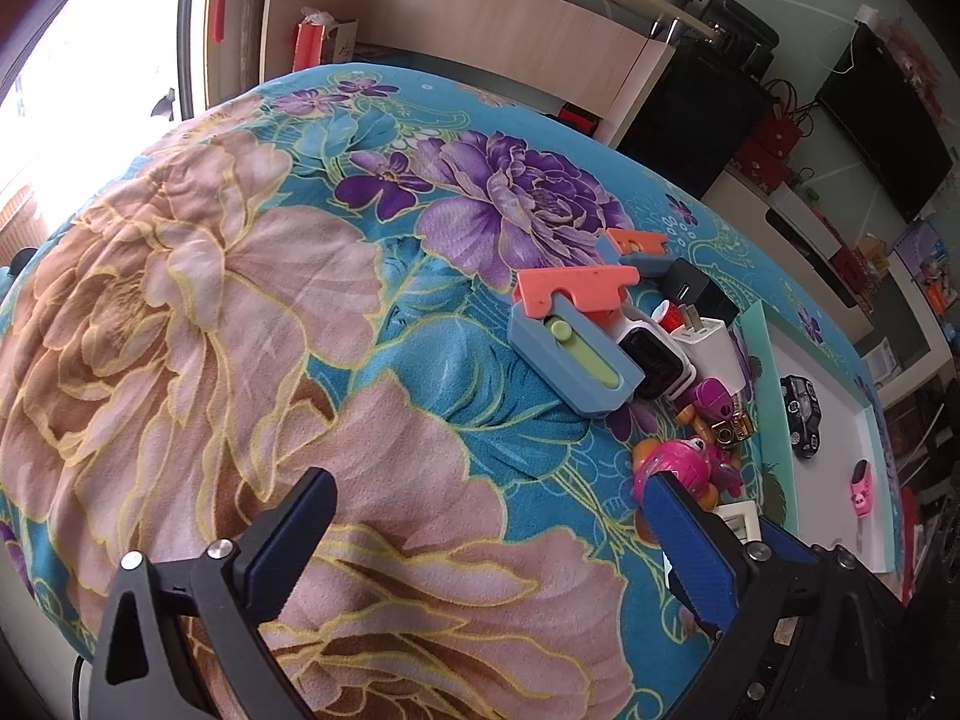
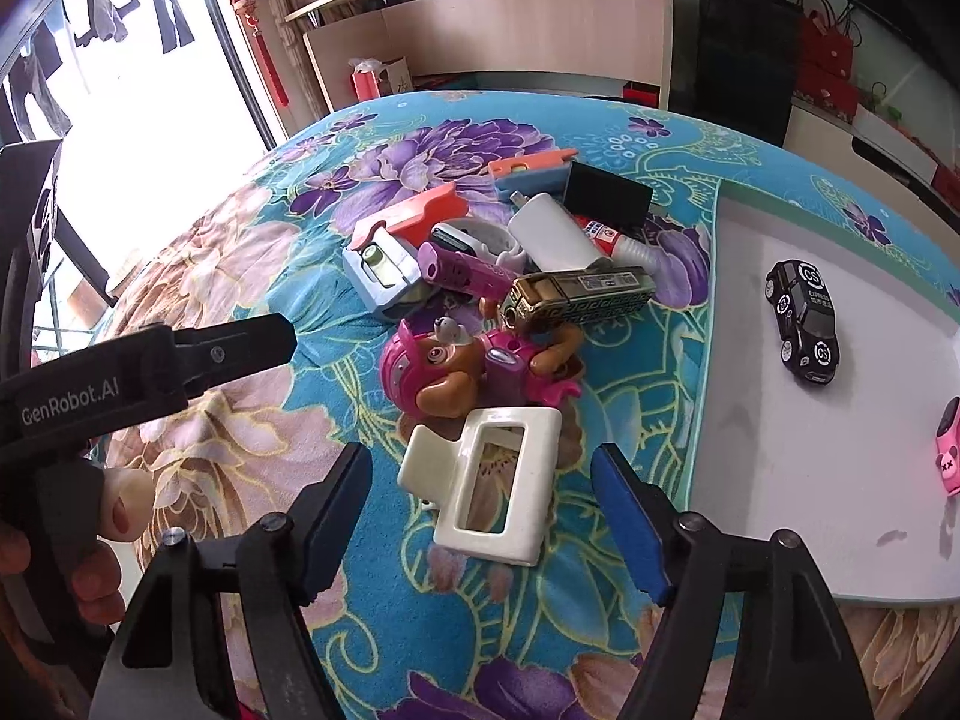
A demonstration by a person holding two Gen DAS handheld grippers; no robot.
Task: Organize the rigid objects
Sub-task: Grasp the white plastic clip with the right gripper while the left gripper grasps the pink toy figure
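1. Your work surface is a bed covered by a floral blanket in teal, pink and purple.
2. A white tray with a teal rim lies on it at your right.
3. A cream hair clip rests flat on the blanket, just beside the tray.
4. Behind the clip, a pink pup figure and a blue-and-coral sliding toy lie in a jumbled cluster with other small items.

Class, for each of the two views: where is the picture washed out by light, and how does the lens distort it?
Left wrist view: window at upper left blown white; bedspread bulges like a dome. Right wrist view: window also overexposed; tray edge curves, corners darken.
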